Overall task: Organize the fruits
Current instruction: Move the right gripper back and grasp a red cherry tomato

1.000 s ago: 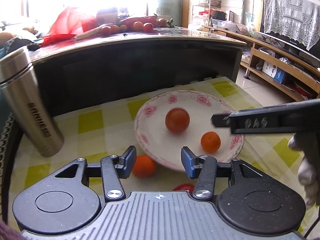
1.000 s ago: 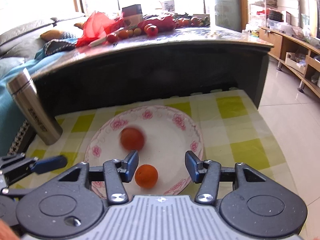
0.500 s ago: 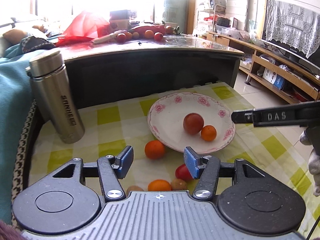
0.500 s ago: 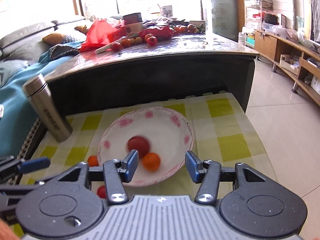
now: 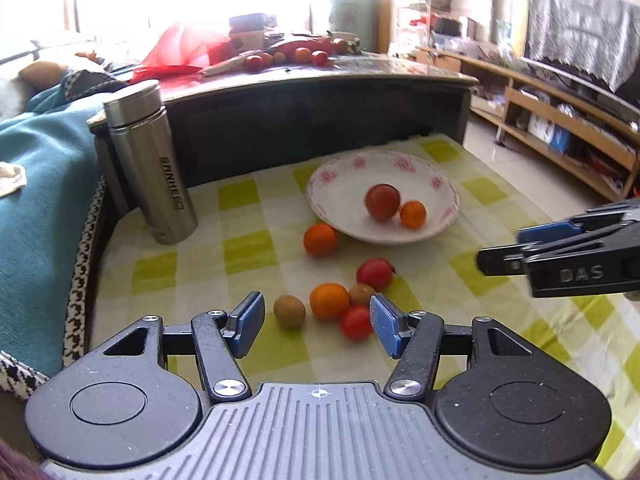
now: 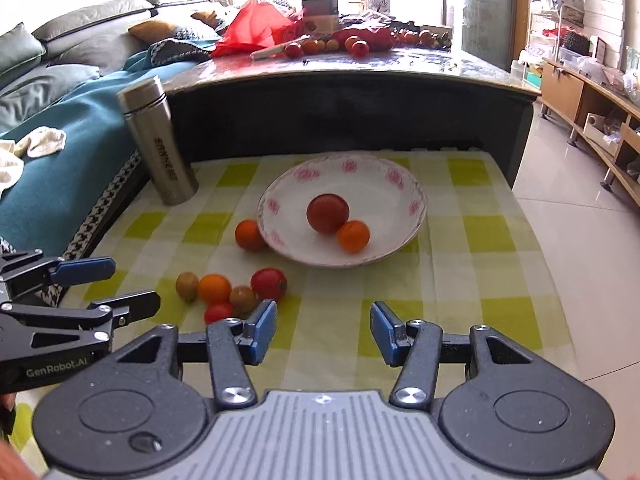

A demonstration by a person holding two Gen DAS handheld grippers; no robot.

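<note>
A white plate with pink flowers (image 5: 448,194) (image 6: 416,196) holds a red tomato (image 5: 382,202) (image 6: 327,213) and a small orange (image 5: 413,214) (image 6: 353,235). Another orange (image 5: 319,239) (image 6: 249,234) rests on the checked cloth against the plate's left rim. Nearer lies a cluster: a kiwi (image 5: 289,311) (image 6: 187,285), an orange (image 5: 329,301) (image 6: 215,288), a second kiwi (image 5: 361,293) (image 6: 242,298) and two small tomatoes (image 5: 375,274) (image 5: 356,321) (image 6: 269,283) (image 6: 218,313). My left gripper (image 5: 316,326) (image 6: 108,285) hovers open just before that cluster. My right gripper (image 6: 323,330) (image 5: 500,248) is open and empty, right of the cluster.
A steel flask (image 5: 150,162) (image 6: 157,140) stands at the cloth's back left. A dark table (image 5: 320,92) with a red bag and more fruit rises behind the plate. A teal blanket (image 5: 36,184) lies left; wooden shelving (image 5: 560,132) and tiled floor are right.
Both grippers have drawn back and up from the plate, bringing the loose cluster of fruit into view. The red tomato has rolled across the plate to rest against the small orange.
</note>
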